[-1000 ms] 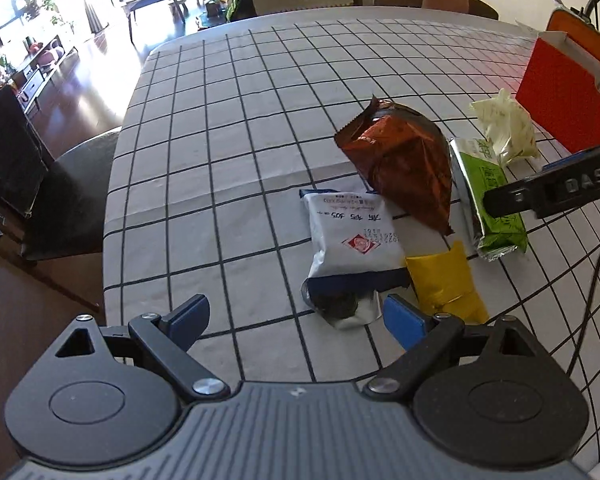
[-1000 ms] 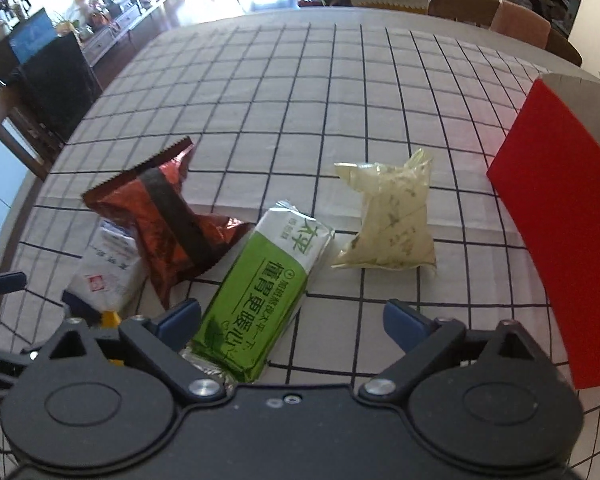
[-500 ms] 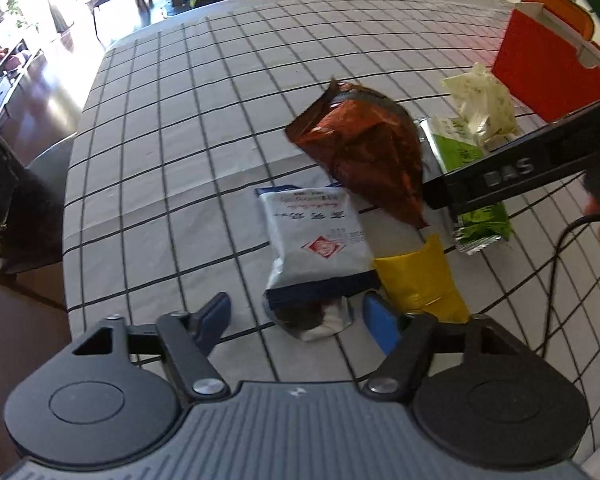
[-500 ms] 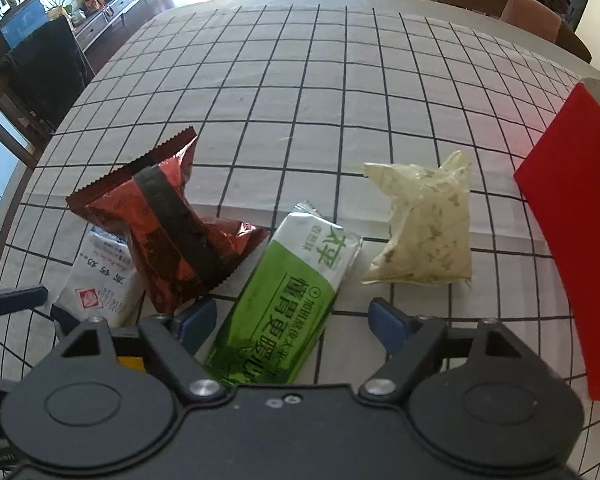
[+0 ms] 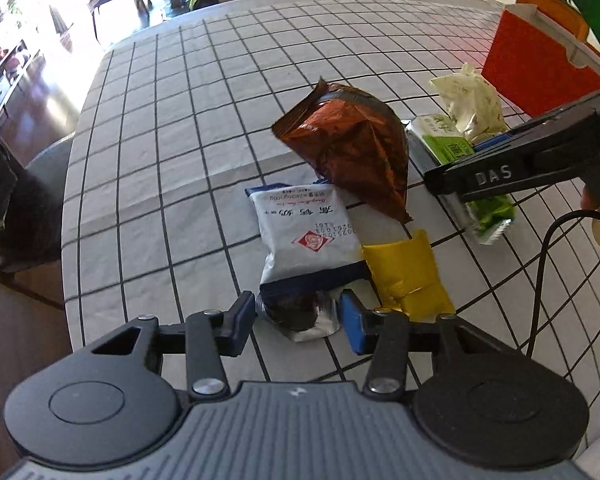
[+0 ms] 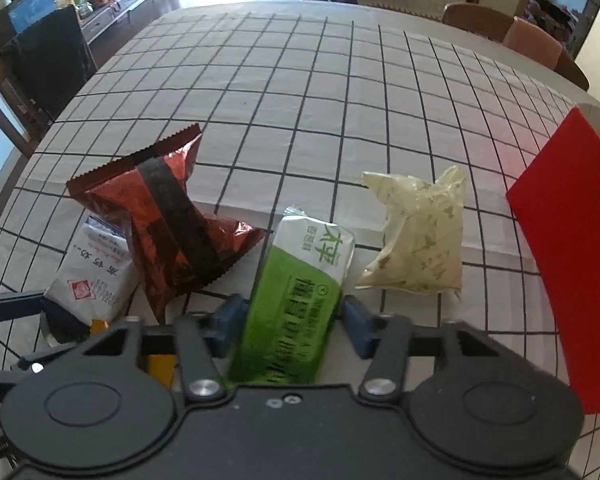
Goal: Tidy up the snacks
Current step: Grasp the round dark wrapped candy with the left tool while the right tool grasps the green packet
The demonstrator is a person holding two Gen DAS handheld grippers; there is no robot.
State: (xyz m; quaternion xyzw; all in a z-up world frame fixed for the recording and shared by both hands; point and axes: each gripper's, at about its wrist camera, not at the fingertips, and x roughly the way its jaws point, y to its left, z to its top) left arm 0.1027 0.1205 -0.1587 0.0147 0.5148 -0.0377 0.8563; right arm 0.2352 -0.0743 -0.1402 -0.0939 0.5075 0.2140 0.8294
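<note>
Several snack packs lie on the checked tablecloth (image 5: pixel 160 152). A white and blue pack (image 5: pixel 304 236) lies with its near end between the fingers of my left gripper (image 5: pixel 298 318), which is open around it. A yellow pack (image 5: pixel 406 272) lies just to its right. A red-brown bag (image 5: pixel 348 144) stands behind. My right gripper (image 6: pixel 290 322) is open with a green pack (image 6: pixel 300 292) between its fingers. The green pack also shows in the left wrist view (image 5: pixel 460 160). A pale cream pack (image 6: pixel 420 236) lies to its right.
A red box (image 6: pixel 572 256) stands at the right, also in the left wrist view (image 5: pixel 540 64). Chairs (image 6: pixel 532 40) stand at the table's far side and a dark chair (image 5: pixel 32 208) at its left edge. A black cable (image 5: pixel 548 260) hangs at the right.
Both grippers have moved forward and narrowed. The white and blue pack's end now sits between my left fingers, and the green pack between my right fingers.
</note>
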